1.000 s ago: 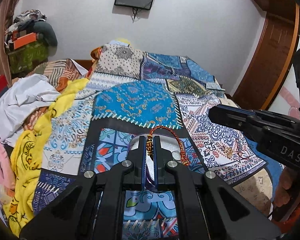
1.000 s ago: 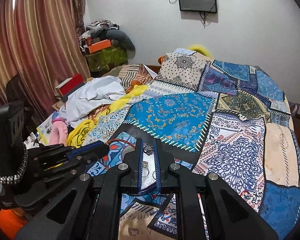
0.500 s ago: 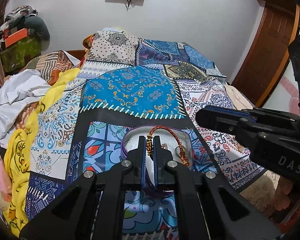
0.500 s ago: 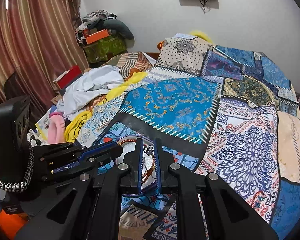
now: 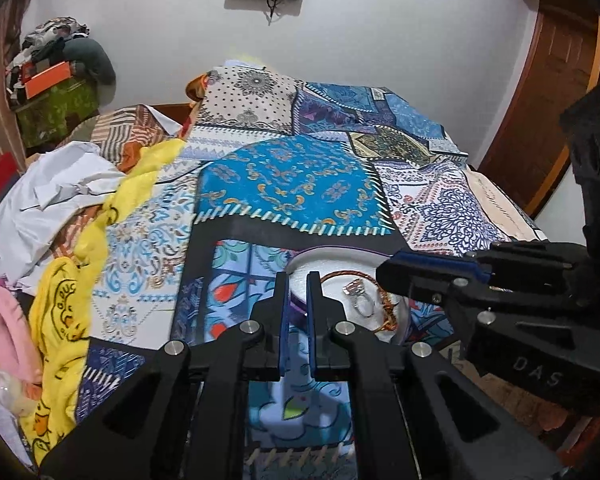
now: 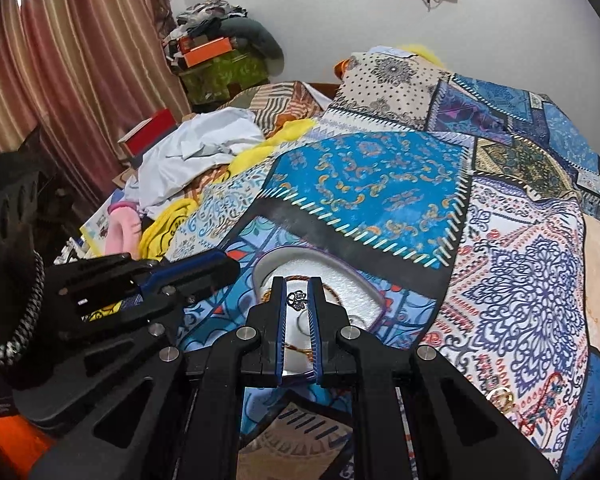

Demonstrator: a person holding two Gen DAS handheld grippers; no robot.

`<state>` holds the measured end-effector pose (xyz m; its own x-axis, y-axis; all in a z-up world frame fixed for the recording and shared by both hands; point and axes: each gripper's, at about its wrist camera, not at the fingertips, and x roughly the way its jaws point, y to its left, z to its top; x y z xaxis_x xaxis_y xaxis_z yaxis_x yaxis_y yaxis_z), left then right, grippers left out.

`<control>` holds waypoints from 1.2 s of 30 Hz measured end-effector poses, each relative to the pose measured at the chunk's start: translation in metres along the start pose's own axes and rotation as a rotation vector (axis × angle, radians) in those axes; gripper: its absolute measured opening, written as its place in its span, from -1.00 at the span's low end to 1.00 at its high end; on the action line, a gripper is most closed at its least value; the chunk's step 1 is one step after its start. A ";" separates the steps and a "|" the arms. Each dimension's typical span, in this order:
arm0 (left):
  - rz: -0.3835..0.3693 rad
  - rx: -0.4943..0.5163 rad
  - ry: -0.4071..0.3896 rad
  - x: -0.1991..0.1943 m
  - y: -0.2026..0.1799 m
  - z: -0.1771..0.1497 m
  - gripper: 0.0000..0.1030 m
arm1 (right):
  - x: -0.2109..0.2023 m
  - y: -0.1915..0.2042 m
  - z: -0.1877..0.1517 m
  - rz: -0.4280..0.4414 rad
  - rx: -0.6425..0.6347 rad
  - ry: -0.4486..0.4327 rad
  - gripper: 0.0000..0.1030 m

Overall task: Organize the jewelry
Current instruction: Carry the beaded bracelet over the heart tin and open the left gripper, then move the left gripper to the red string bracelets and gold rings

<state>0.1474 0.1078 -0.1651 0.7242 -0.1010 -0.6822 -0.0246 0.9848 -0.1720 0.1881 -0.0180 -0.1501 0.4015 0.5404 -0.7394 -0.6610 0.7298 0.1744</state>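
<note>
A white plate (image 5: 332,258) with a purple rim lies on the patchwork bedspread (image 5: 292,184). On the plate rest a copper-orange beaded bracelet (image 5: 348,274) and a silver ring (image 5: 360,302) with a stone. My left gripper (image 5: 296,278) hangs over the plate's left part, shut, with nothing between its fingertips. My right gripper (image 6: 296,282) is over the same plate (image 6: 340,276), shut on a small ornate silver piece (image 6: 297,300). In the left wrist view the right gripper (image 5: 384,274) reaches in from the right, just above the bracelet. The left gripper (image 6: 224,266) shows at the plate's left rim.
A heap of clothes borders the bed's left side: white cloth (image 5: 48,200), yellow cloth (image 5: 60,312), a pink item (image 5: 4,320). A wooden door (image 5: 548,100) stands at the right. A small gold ring (image 6: 500,396) lies on the bedspread at the lower right.
The bracelet has left my left gripper's fingertips and now lies on the plate. My right gripper has sunk closer over the plate with the silver piece still in it.
</note>
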 end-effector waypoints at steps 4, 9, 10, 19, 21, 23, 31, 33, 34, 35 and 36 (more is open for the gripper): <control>0.017 -0.011 -0.001 -0.006 0.006 -0.002 -0.89 | 0.006 0.005 -0.002 0.008 -0.014 0.021 -0.82; 0.030 -0.020 0.008 -0.009 0.011 -0.006 -0.85 | 0.008 0.007 -0.003 0.025 0.002 0.041 -0.82; 0.032 -0.019 0.009 -0.009 0.011 -0.006 -0.85 | 0.007 0.008 -0.002 0.023 0.002 0.044 -0.82; 0.041 -0.014 0.009 -0.017 0.007 -0.008 -0.77 | 0.000 0.012 -0.001 -0.013 -0.013 0.040 -0.35; 0.043 -0.010 0.008 -0.020 0.005 -0.008 -0.77 | -0.004 0.012 -0.001 -0.019 -0.012 0.032 -0.32; 0.044 -0.005 0.005 -0.022 0.003 -0.007 -0.77 | -0.008 0.011 -0.001 -0.027 -0.015 0.024 -0.32; 0.042 0.025 -0.016 -0.035 -0.015 -0.002 -0.64 | -0.035 0.001 -0.004 -0.058 0.002 -0.025 -0.32; 0.042 0.038 -0.026 -0.038 -0.023 -0.001 -0.52 | -0.044 -0.004 -0.007 -0.072 0.011 -0.040 -0.32; 0.040 0.045 -0.030 -0.040 -0.026 0.000 -0.52 | -0.047 -0.006 -0.007 -0.076 0.014 -0.046 -0.32; 0.037 0.051 -0.033 -0.041 -0.030 0.001 -0.51 | -0.053 -0.009 -0.008 -0.085 0.018 -0.054 -0.32; 0.034 0.059 -0.035 -0.042 -0.035 0.002 -0.51 | -0.056 -0.012 -0.009 -0.092 0.021 -0.061 -0.32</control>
<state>0.1189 0.0782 -0.1290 0.7474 -0.0632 -0.6614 -0.0099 0.9943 -0.1061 0.1671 -0.0609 -0.1165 0.4978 0.4946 -0.7124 -0.6063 0.7858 0.1219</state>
